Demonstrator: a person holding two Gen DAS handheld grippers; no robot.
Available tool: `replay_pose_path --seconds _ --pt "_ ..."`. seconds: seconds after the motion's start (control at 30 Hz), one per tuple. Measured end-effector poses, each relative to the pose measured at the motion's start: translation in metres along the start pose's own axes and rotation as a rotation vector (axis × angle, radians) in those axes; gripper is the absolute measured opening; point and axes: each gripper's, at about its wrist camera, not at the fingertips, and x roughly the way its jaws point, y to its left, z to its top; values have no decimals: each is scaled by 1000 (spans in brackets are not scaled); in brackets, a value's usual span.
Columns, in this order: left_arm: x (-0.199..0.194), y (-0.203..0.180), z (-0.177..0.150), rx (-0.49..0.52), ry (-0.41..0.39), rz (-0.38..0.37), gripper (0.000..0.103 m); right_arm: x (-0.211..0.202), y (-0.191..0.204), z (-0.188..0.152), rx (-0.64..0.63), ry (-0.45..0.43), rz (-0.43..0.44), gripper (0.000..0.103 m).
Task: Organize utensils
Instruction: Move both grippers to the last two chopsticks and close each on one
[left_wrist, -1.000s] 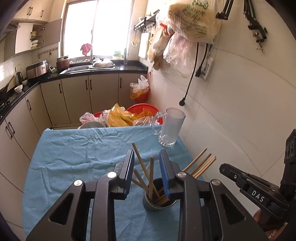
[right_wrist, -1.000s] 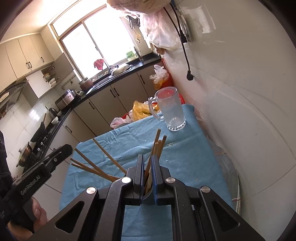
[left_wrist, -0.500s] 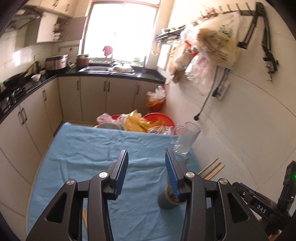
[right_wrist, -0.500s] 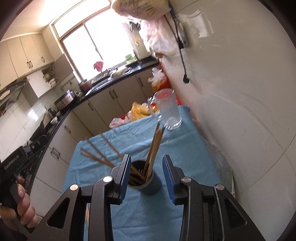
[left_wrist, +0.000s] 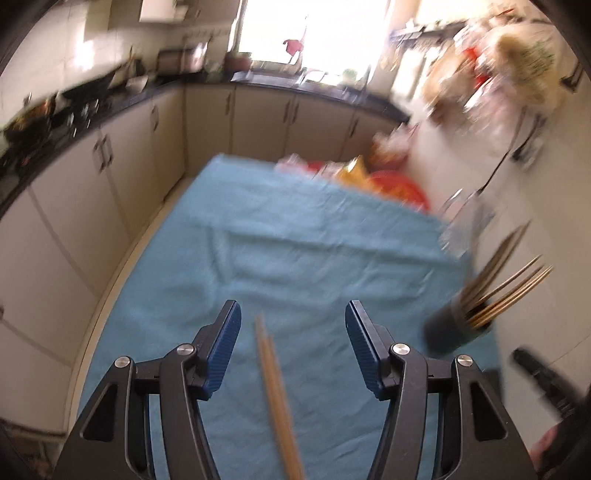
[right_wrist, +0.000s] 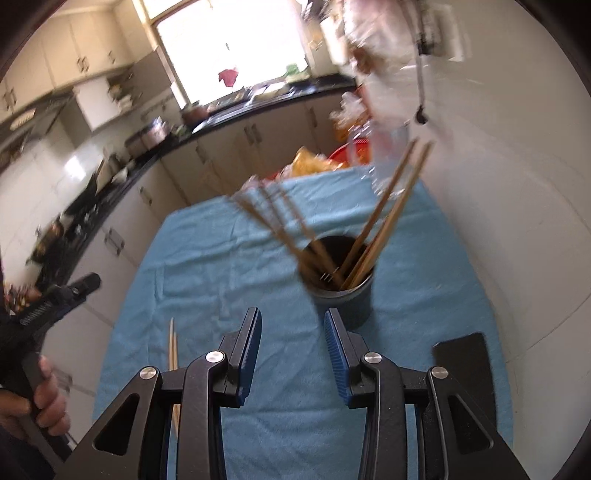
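Loose pair of chopsticks (left_wrist: 275, 384) flat on the blue cloth (left_wrist: 295, 240), near the table's near edge, left side. We have the left gripper (left_wrist: 291, 345) over them, jaws opening, pads not touching. Dark cup (right_wrist: 341, 286) with more chopsticks sits toward the wall-side edge; our right gripper (right_wrist: 291, 349) is just short of it, fingers spread, empty.

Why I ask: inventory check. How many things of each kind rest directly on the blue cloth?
Loose chopsticks: 2
Dark holder cup: 1
Glass mug: 1
Flat black object: 1
Total: 5
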Motion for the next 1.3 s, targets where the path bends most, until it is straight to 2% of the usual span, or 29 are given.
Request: replay_pose_path --seconds 0.1,0.2,0.27,0.37,0.43,0.5,0.7,0.9,0.97,1.0,1.3 --pt "27 31 -26 -48 100 27 51 7 5 -4 1 31 41 38" --pt "51 42 -48 -58 180 23 41 12 7 -7 -13 55 51 38" --pt "63 41 -56 -41 207 21 39 14 8 -9 -26 62 50 38" --pt "74 30 -61 -10 217 38 35 14 6 -12 -40 70 44 38" --pt "84 28 -63 -1 230 41 27 13 4 -12 -41 71 42 38" --pt "93 27 -65 4 242 57 26 12 1 -12 -39 71 36 38" --pt "106 20 -66 6 258 45 23 12 -10 -10 -29 75 23 38" --pt "115 12 -65 37 249 86 21 14 -14 -10 -27 82 21 38" --pt "116 12 -64 41 244 106 17 16 -13 -10 -31 88 24 38" --pt "116 13 -63 41 242 117 10 17 -13 -10 -33 91 27 38" --pt "100 56 -67 -34 245 183 7 32 4 -12 -69 145 74 38"
